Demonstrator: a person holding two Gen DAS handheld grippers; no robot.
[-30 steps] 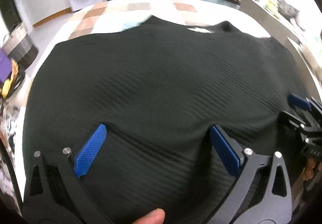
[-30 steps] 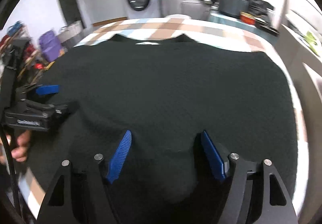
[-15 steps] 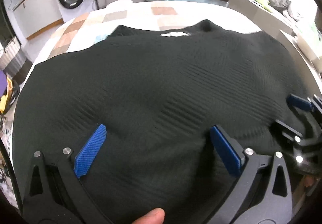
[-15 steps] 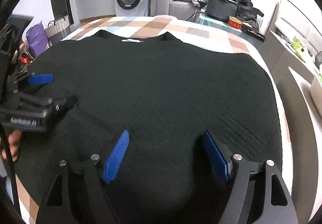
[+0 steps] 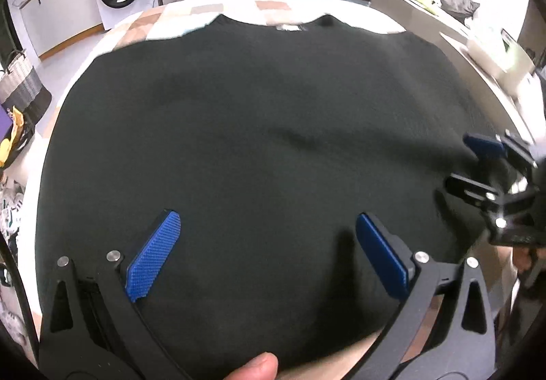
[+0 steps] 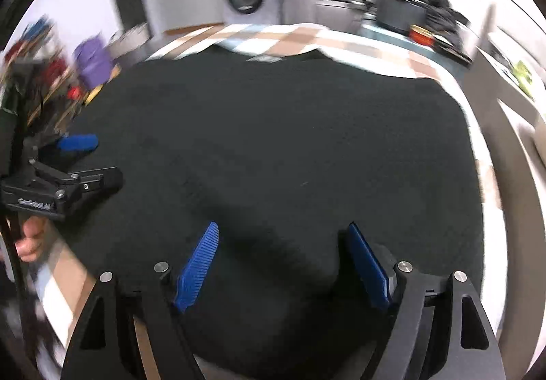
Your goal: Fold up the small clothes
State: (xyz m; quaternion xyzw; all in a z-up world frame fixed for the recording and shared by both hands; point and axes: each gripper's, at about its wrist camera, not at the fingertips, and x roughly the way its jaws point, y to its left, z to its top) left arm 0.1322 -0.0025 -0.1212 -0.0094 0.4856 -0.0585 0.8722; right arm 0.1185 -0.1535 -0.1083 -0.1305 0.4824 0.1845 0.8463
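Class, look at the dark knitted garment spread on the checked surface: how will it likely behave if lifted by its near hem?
The dark knitted garment is probably floppy: it lies flat with soft ripples, so it should sag and drape. Its textured knit likely grips the checked surface, dragging rather than sliding. It looks thick, so perhaps weighty for cloth.

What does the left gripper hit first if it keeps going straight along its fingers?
Most likely the black knitted sweater spread flat on the checked cloth. The left gripper angles down at it, jaws wide, nothing between them. Depth is unclear; it looks close.
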